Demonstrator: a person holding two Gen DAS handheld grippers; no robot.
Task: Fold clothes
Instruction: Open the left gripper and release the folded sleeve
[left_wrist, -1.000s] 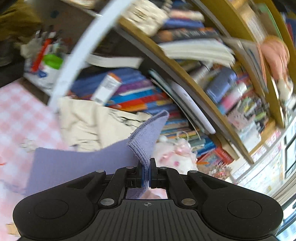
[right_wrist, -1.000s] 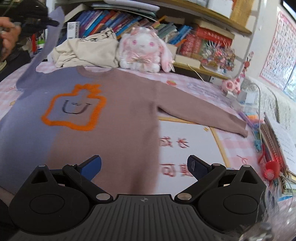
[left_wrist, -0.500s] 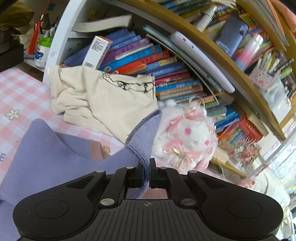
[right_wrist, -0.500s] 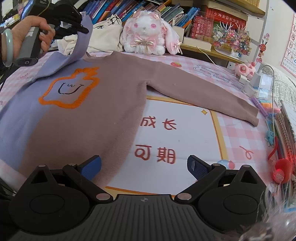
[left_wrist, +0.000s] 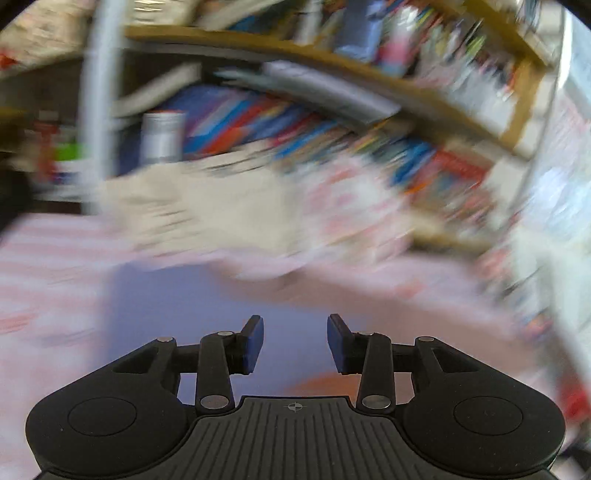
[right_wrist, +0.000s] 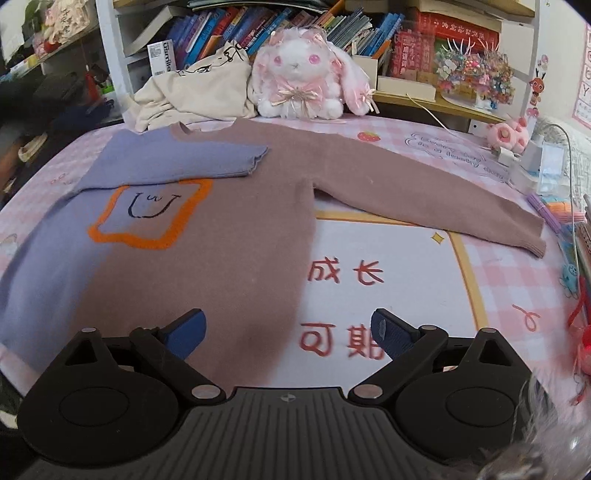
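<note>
Sweater (right_wrist: 229, 236) flat on desk (right_wrist: 517, 280), purple sleeve (right_wrist: 184, 162) folded across chest. Left claw (left_wrist: 295, 341) released, empty; right claw (right_wrist: 288, 330) released, empty.

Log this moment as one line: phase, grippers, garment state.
phase: first sleeve fold done | left gripper: open, empty | right gripper: open, empty | sweater: flat, purple sleeve across chest, brown sleeve unfolded

The mat (right_wrist: 388, 254) reads 成长 and 可期 in red.

one sweater (right_wrist: 229, 236), one cream garment (right_wrist: 195, 92), one plush bunny (right_wrist: 306, 77), two claws
</note>
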